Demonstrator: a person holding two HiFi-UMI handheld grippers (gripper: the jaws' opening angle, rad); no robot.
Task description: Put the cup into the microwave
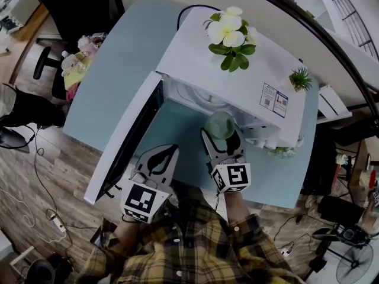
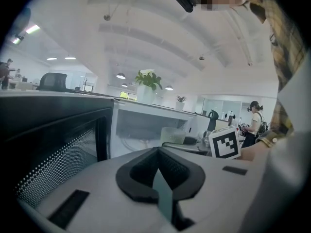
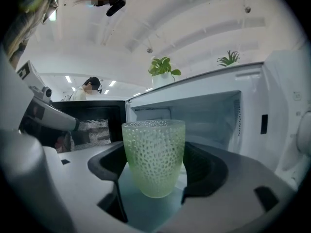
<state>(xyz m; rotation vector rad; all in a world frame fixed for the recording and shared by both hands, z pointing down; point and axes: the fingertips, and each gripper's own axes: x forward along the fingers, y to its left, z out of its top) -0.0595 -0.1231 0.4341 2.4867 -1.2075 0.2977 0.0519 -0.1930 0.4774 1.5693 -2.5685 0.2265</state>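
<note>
Between the jaws of the right gripper point(image 3: 156, 165) stands the green dimpled cup point(image 3: 153, 149), upright and clamped on both sides. Just ahead of it is the open cavity of the microwave point(image 3: 209, 113). To that gripper's left, the left gripper point(image 2: 158, 169) hangs with its jaws pressed together on nothing. The swung-out microwave door point(image 1: 127, 138) is on its far side, and the teal table point(image 1: 112, 76) lies below.

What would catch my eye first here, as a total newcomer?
A dimpled green cup, held upright in the right tongs, is at the mouth of the open white microwave. Its door stands wide at the left, and white flowers stand on top. The left tongs are shut and empty.
</note>
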